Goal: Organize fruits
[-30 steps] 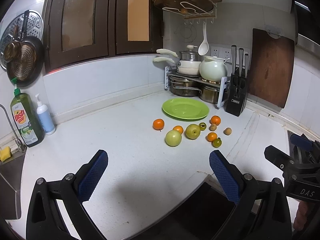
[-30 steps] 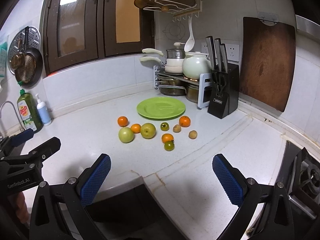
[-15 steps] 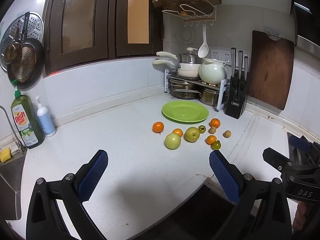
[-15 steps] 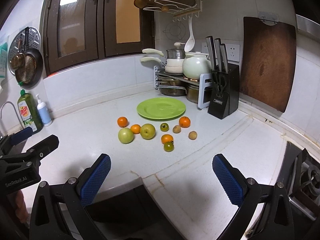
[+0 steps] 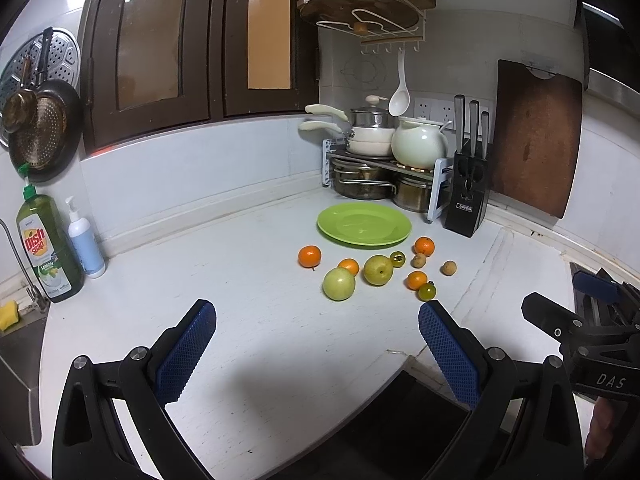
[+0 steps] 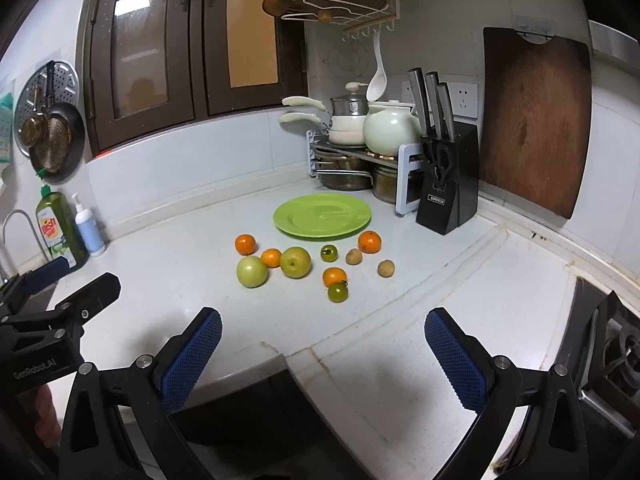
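Fruit loose on worktop, plate bare

Fruit lies scattered on worktop (image 6: 168, 264) just in front of green plate (image 6: 322, 216): nothing on plate, so sorting not begun by my judgement. Left gripper (image 5: 316, 344) and right gripper (image 6: 322, 352) both hang near front edge w/ fingers spread wide, gripping nothing, well short of the fruit. Nearest to right gripper: small green fruit (image 6: 337, 292), touching an orange (image 6: 334, 276). Green apple (image 6: 251, 272) sits left.

Room: open approach from front. Knife block (image 6: 447, 184) and pot rack (image 6: 360, 160) crowd plate's far side & right. Stove (image 6: 612, 344) at right edge.
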Available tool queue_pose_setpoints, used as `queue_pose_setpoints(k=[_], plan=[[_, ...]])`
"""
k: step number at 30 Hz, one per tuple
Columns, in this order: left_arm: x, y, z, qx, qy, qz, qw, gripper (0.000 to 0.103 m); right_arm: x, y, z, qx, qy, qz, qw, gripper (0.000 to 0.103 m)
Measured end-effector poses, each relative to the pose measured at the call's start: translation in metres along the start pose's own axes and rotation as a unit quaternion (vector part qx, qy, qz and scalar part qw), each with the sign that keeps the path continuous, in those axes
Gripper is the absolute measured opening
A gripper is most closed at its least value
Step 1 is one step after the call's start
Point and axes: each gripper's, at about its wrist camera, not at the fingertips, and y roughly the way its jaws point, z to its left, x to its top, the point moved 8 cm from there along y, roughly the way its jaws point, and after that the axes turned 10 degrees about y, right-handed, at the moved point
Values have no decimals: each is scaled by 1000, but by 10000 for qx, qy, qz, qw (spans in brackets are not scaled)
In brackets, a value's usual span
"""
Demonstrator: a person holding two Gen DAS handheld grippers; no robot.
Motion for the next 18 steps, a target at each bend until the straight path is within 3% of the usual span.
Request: queue_pose_setpoints(k=[18], plan=[[1,1,-4,-36,-1,-7,10000,103,0,1,1,-3,9,31,10000,102]])
